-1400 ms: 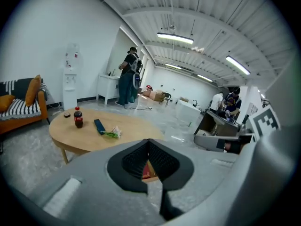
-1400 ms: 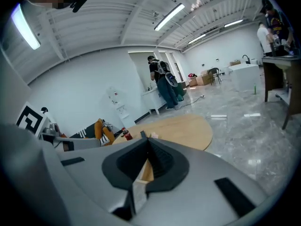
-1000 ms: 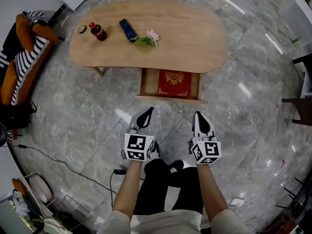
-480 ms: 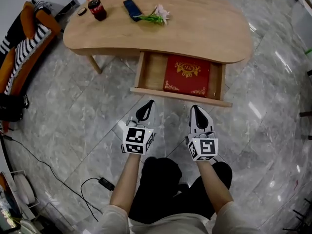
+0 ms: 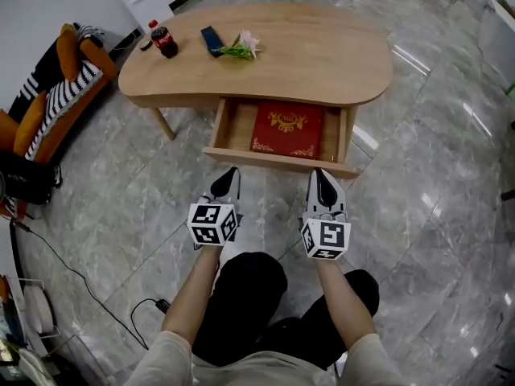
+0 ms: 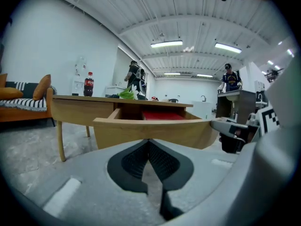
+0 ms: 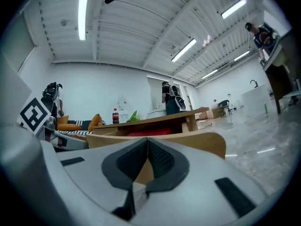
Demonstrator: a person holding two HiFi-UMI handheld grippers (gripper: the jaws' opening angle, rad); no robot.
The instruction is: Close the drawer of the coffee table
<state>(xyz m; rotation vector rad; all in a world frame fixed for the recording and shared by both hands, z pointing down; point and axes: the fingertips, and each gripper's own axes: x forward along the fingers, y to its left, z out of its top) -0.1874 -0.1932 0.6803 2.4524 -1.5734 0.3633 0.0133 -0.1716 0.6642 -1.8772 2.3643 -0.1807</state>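
Wooden and pulled well out, the drawer (image 5: 278, 161) juts from the near side of the oval coffee table (image 5: 322, 63), with a red, gold-printed box (image 5: 286, 129) lying flat inside it. Both tongs sit low just in front of its front panel, the left gripper (image 5: 228, 179) facing the panel's left part and the right gripper (image 5: 322, 182) its right part, though no view shows whether either touches the wood. Each pair of jaws is pressed together at the tips with nothing between them.
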